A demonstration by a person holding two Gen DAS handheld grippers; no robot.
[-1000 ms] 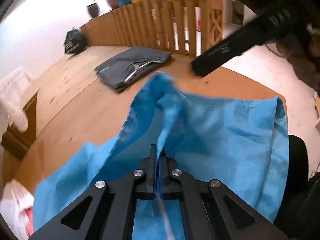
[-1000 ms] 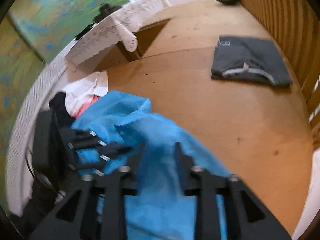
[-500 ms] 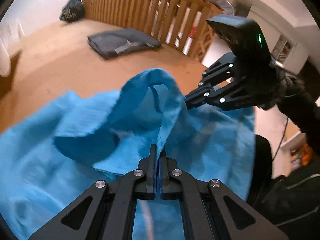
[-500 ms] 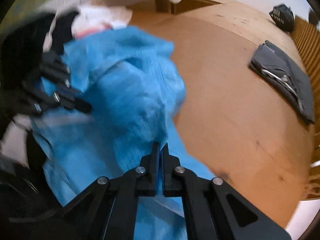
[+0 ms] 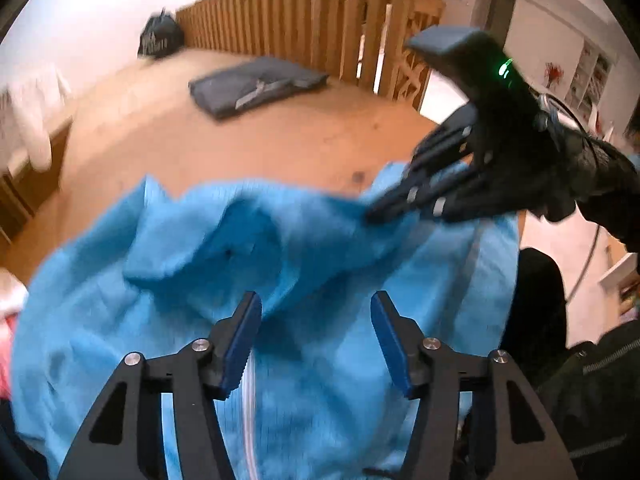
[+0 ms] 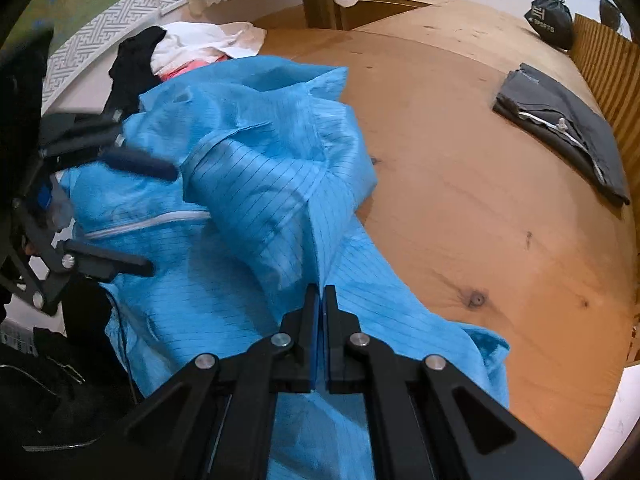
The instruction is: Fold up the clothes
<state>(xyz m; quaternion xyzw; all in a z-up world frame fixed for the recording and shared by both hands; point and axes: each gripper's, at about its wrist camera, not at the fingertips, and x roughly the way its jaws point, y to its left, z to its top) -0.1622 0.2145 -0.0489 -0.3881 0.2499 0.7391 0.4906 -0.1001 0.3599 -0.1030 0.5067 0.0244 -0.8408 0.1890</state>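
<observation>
Left gripper (image 5: 316,336) has just let go, jaws apart above the blue garment (image 5: 248,264) rumpled at the table's (image 6: 460,184) near edge; right gripper (image 6: 320,312) stays clamped on a fold, so spreading comes next

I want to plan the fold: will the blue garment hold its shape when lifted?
Probably not: the blue garment lies in soft creases, so it should sag. It looks thin, likely light. Its smooth weave may slip from the right gripper.

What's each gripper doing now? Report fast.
Left gripper: open, holding nothing, over the blue garment.
Right gripper: closed on a fold of the blue garment.
</observation>
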